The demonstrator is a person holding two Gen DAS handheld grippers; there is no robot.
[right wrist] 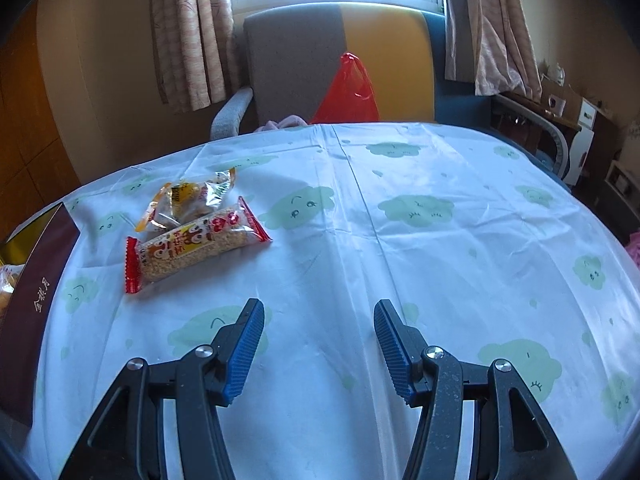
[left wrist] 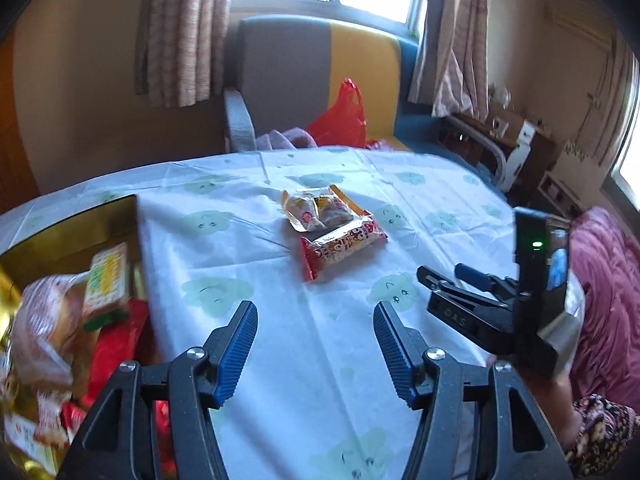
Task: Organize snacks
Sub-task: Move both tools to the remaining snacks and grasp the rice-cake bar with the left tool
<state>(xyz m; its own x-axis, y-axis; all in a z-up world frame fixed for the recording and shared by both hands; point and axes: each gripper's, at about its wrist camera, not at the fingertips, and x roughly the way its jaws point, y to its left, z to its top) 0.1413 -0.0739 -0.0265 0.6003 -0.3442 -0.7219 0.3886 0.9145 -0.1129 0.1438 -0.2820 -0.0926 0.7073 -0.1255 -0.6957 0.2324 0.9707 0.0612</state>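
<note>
Two snack packets lie together on the cloud-print tablecloth: a red-ended rice-bar packet (left wrist: 343, 246) (right wrist: 192, 245) and behind it a clear orange-trimmed packet (left wrist: 316, 206) (right wrist: 188, 200). My left gripper (left wrist: 316, 312) hovers open and empty over bare cloth, nearer to me than the packets. My right gripper (right wrist: 319, 312) is also open and empty, with the packets off to its far left. In the left wrist view the right gripper (left wrist: 440, 276) shows at the right, held in a hand. A gold-lined box (left wrist: 76, 248) at the left holds several snacks.
The box's dark maroon outer wall (right wrist: 36, 300) runs along the left edge in the right wrist view. A red plastic bag (left wrist: 344, 114) rests on the grey and yellow armchair (left wrist: 288, 72) behind the table. A pink quilt (left wrist: 608, 300) lies at the right.
</note>
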